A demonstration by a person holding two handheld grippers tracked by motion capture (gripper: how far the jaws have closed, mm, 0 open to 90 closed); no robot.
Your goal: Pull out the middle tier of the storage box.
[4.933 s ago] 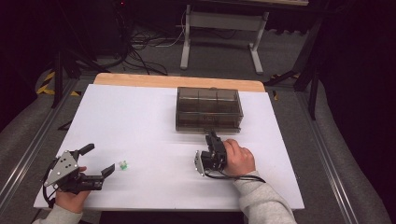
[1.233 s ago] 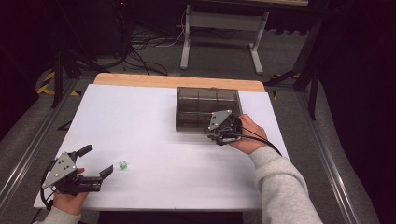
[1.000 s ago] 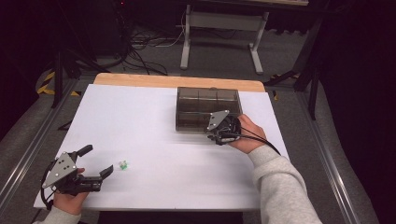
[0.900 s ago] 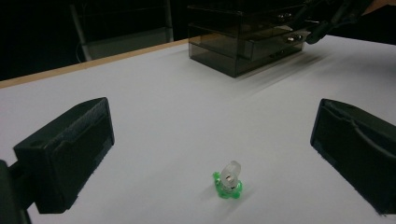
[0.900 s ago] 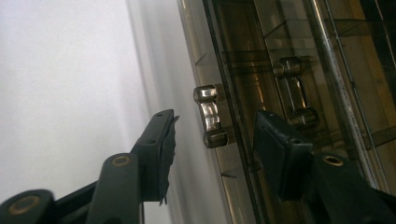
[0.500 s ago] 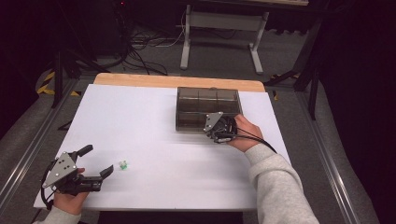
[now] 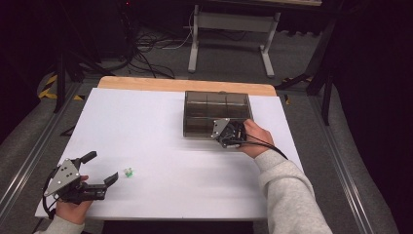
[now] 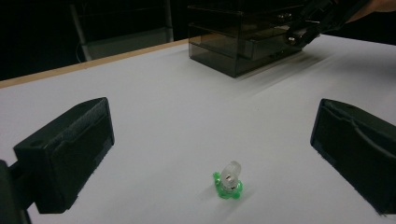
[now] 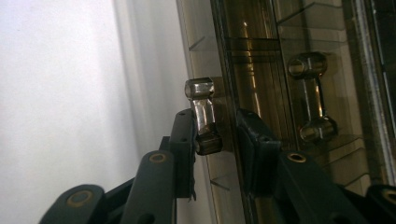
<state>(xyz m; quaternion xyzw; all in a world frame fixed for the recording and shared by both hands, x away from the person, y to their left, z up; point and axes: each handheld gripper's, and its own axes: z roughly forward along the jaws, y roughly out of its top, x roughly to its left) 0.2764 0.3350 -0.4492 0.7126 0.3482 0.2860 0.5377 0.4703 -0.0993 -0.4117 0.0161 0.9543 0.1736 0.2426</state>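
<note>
The right gripper (image 9: 215,135), at the front of the smoky drawer box (image 7: 217,111) near the table's (image 7: 146,122) far right edge, has just been narrowing its jaws around a clear drawer handle (image 9: 201,119), one pad touching it, while the left gripper (image 7: 100,170) waits wide open by a small green piece (image 7: 128,172) near the front left corner, dark room beyond.

No text, label, brand, number or sign can be read in any view.
</note>
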